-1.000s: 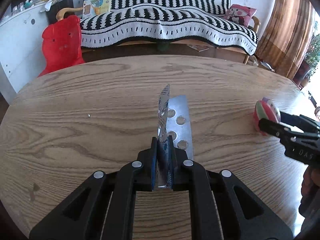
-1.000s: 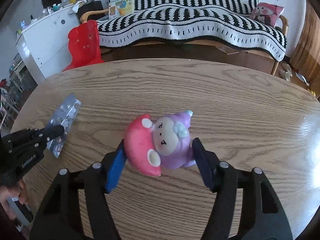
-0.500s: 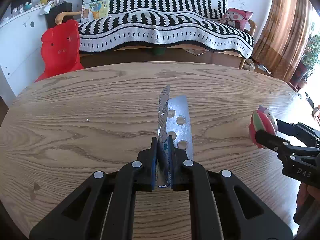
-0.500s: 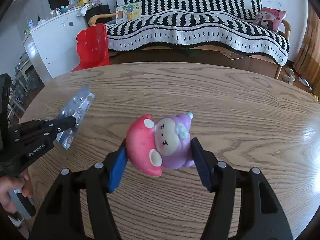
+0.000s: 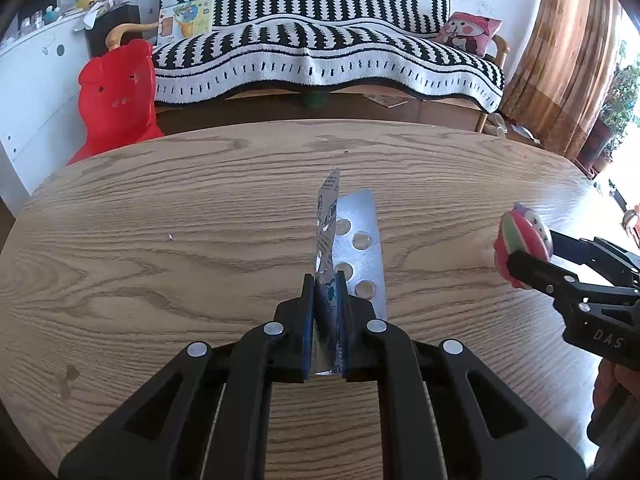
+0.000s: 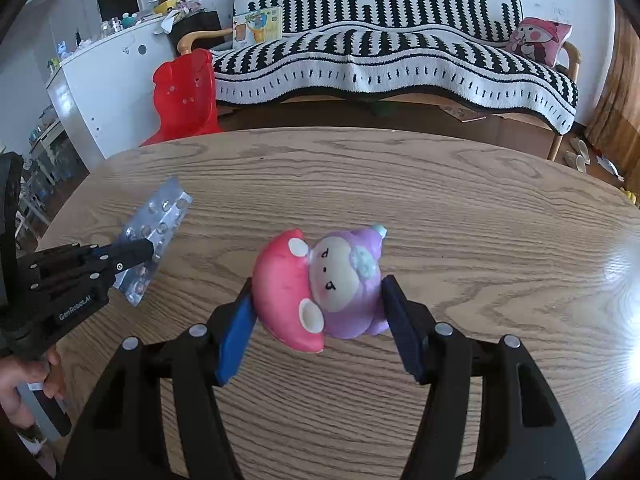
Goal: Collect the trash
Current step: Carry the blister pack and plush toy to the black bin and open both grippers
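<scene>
My left gripper (image 5: 325, 312) pinches the blister pack (image 5: 352, 248) by one thin edge above the worktop (image 5: 160, 240); it could twist free. My right gripper (image 6: 320, 320) squeezes the squishy toy (image 6: 320, 284), which may pop out.

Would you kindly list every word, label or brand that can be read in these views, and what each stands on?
"GenRobot.AI": on the body of the left gripper.
"DAS": on the body of the right gripper, cut off by the frame edge.
Blue print on the blister pack: too blurred to read.
Picture book cover on the sofa: too small to read.
</scene>
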Motion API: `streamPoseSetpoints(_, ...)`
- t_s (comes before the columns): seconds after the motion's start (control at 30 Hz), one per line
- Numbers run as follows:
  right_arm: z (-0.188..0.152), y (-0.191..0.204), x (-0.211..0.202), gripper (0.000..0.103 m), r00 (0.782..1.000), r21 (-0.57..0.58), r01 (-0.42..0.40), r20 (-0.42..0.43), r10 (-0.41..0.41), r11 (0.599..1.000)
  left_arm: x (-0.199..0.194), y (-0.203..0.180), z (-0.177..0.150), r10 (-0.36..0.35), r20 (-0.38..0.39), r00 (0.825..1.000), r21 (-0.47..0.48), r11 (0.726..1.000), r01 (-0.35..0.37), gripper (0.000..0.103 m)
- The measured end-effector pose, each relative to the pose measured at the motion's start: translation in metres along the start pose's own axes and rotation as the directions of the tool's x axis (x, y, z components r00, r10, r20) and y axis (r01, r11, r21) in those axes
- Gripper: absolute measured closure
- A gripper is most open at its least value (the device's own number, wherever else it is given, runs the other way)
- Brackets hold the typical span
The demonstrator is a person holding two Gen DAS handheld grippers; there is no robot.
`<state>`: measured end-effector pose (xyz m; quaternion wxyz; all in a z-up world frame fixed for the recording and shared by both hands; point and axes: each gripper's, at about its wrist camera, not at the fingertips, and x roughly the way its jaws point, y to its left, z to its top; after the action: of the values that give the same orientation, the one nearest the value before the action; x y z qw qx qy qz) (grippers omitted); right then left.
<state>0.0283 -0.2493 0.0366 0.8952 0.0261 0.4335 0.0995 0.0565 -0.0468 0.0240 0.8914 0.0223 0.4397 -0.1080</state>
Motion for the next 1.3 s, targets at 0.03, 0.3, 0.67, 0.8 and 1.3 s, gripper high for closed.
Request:
streamPoseSetpoints(0.03,0.000,0.001,-0.001,0.042,1.000,0.001,-0.003,0.002,0.003,1.000,-0.002,-0.001,0.001,-0.002,0.001,1.000,0.003,1.000,0.002,0.094)
streamPoseSetpoints(0.3,-0.008,-0.005,-0.046,0.042,0.997,0.082,-0.012,0.071,0.006,0.997,-0.038,-0.029,0.005,-0.008,0.078,0.997,0.045,0.999,0.004,0.094)
streamPoseSetpoints(0.67,-0.147,-0.079,-0.242,0.042,0.957,0.333,0.086,0.234,-0.171,0.939,-0.134,-0.197,-0.064,-0.318,0.034,0.948,0.237,0.924,0.301,0.094)
streamPoseSetpoints(0.8,-0.210,-0.117,-0.314,0.042,0.929,0.391,0.191,0.223,-0.294,0.900,-0.161,-0.288,-0.112,-0.437,-0.101,0.894,0.353,0.824,0.443,0.094)
streamPoseSetpoints(1.3,-0.455,-0.228,-0.287,0.042,0.988,0.775,0.121,-0.036,-0.148,0.621,-0.067,-0.430,-0.288,-0.249,-0.539,0.805,0.459,0.715,0.528,0.094)
